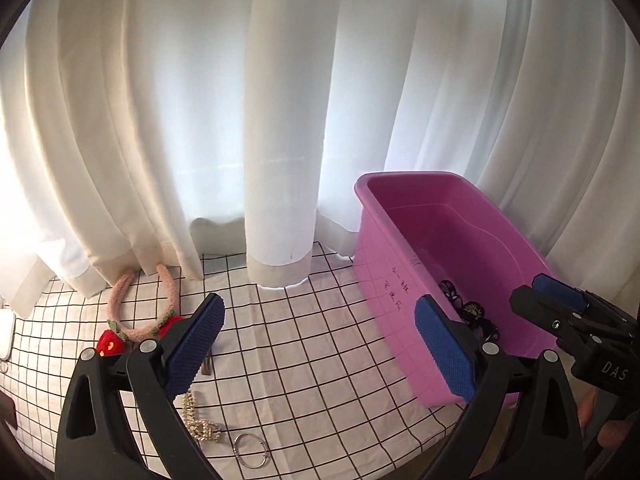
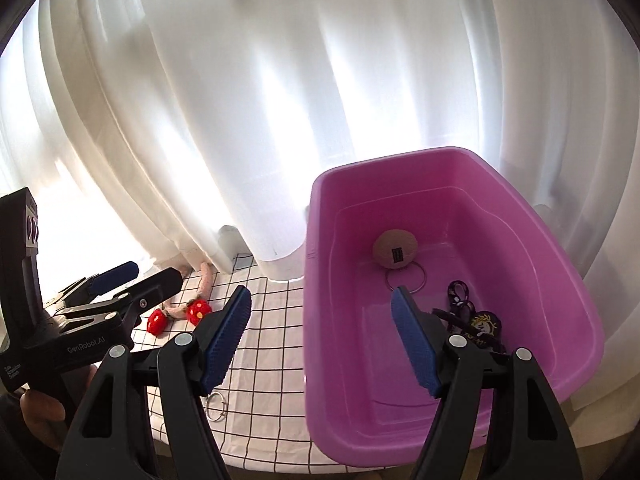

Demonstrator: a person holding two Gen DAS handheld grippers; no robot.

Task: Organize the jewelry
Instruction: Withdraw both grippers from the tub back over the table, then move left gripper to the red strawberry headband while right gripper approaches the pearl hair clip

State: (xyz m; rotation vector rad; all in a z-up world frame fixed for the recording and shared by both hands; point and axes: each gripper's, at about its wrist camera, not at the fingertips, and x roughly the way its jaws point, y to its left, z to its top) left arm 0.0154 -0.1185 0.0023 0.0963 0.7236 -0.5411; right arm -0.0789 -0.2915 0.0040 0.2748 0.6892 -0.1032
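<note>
From my left wrist camera, the left hand-held gripper (image 1: 318, 322) hangs spread wide with nothing between its blue pads, above the table (image 1: 304, 344) with its white black-grid cloth. Below its left finger lie a pearl chain (image 1: 198, 420) and, just beside it, a silver ring hoop (image 1: 250, 450). Further back, against the white curtain (image 1: 280, 120), rests a pink fuzzy headband (image 1: 142, 304) with red strawberries. To the right stands the pink bin (image 1: 396, 280), dark hair ties (image 1: 472, 314) on its floor; the right hand-held gripper (image 1: 560, 300) pokes in over its far side — from here I cannot tell its gap.

From my right wrist camera, the right hand-held gripper (image 2: 320, 310) is also wide open and empty, straddling the bin's near-left wall. Inside I see a round beige piece (image 2: 396, 248), a thin ring (image 2: 406, 278) touching it, and the dark ties — all near the back and right.
</note>
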